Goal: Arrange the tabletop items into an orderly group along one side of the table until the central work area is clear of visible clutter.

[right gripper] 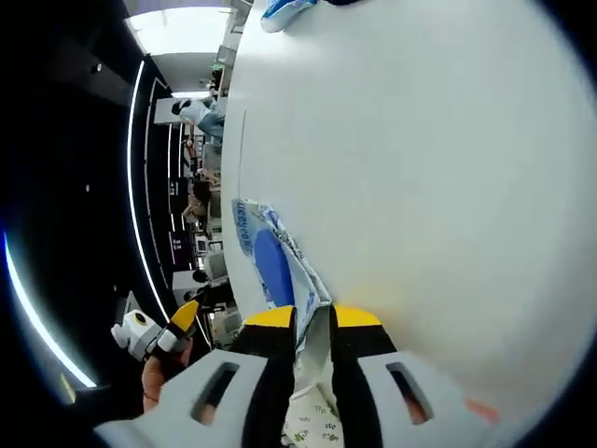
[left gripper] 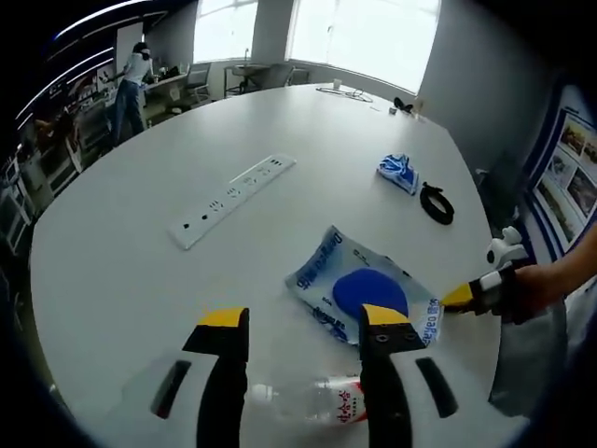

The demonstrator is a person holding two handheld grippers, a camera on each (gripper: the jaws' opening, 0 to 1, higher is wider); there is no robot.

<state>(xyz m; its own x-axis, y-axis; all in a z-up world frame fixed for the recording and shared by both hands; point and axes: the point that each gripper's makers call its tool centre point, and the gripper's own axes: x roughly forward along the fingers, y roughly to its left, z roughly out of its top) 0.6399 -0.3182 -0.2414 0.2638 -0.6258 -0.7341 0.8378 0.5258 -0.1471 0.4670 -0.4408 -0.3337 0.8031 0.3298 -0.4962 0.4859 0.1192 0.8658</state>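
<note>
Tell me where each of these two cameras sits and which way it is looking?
Left gripper view: rides on the left tool, looking across the white table at a power strip, a blue-printed bag and a plastic bottle; its open jaws rise below, and the person's hand shows.
Right gripper view: rides on the right tool, rolled sideways, low along the table edge; its jaws pinch the bag.
Shared: the bag, the table, each other's tool.

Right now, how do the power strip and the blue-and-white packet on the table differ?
The power strip is long, narrow, white and rigid; the packet is broad, soft and printed blue. The power strip lies untouched, while the right tool pinches the packet's edge. Both lie flat on the white table.
</note>
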